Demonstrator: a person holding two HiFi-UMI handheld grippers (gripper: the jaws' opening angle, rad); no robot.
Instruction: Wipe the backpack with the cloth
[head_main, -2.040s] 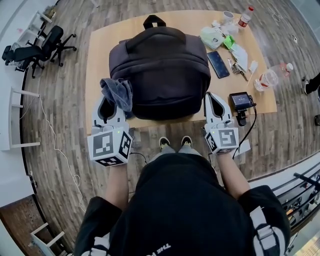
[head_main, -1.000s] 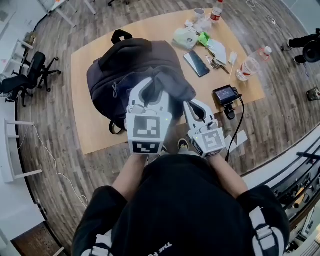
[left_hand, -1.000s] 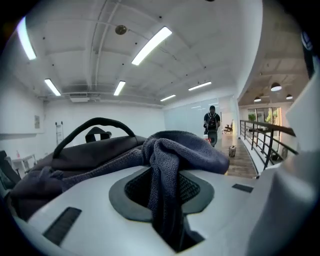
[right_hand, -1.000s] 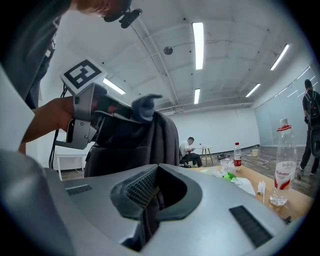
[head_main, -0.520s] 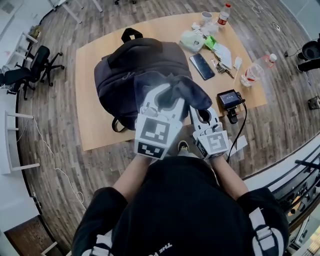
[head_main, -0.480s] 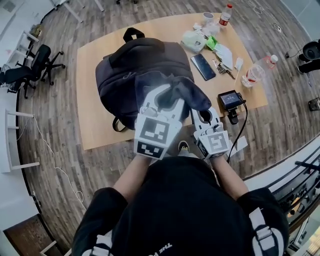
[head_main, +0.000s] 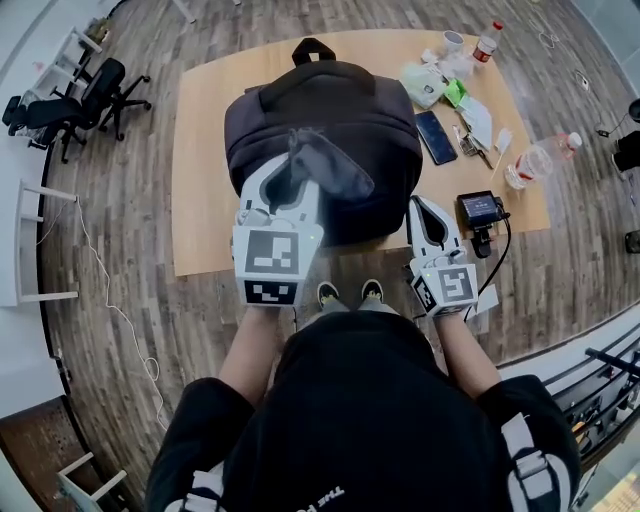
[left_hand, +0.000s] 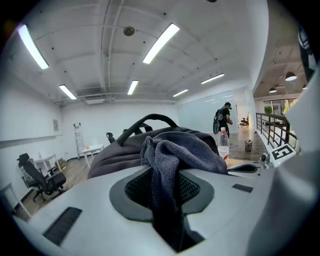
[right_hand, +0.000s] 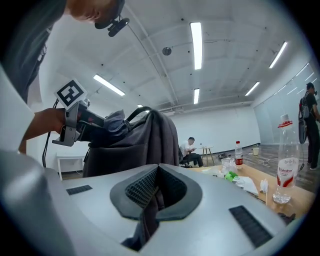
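With your left gripper (head_main: 290, 172) pinching the crumpled grey terry cloth (head_main: 335, 172) atop the dark grey fabric backpack (head_main: 340, 95) on the light wooden table (head_main: 200, 150), and your right gripper (head_main: 421, 207) clamped, apparently on its near right edge, press flatter and wipe in overlapping strokes.

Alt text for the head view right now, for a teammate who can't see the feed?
The left gripper holds a grey cloth against the top of a dark backpack on a wooden table. The right gripper is shut on the backpack's near edge. A phone and bottles sit to the right.
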